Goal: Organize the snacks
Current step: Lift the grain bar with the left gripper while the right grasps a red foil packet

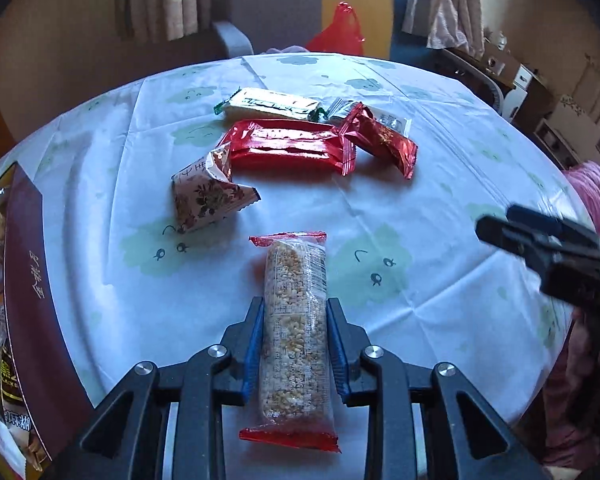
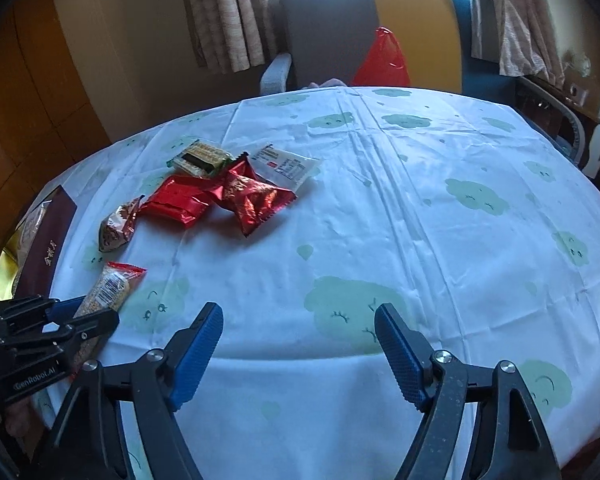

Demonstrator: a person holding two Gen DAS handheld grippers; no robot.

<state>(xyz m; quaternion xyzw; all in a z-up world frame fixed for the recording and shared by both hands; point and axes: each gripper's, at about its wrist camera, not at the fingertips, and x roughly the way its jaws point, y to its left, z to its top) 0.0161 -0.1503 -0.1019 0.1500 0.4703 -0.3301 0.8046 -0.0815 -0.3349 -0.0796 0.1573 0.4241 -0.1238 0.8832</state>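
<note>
Reading "GenRobot.AI" on left tongs (image 2: pixel 88 316) gripping bar (image 1: pixel 294 332).

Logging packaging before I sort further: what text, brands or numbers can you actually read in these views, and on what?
"GenRobot.AI": on the left gripper body, right wrist view.
"LACK B", cut off: on a dark packet inside the maroon box.
Gold characters on the box wall: too distorted to read.
Grain bar label, red packets, white sachet: print too small or blurred.

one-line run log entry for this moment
left gripper: shut on grain bar | right gripper: open, empty | box: at left
</note>
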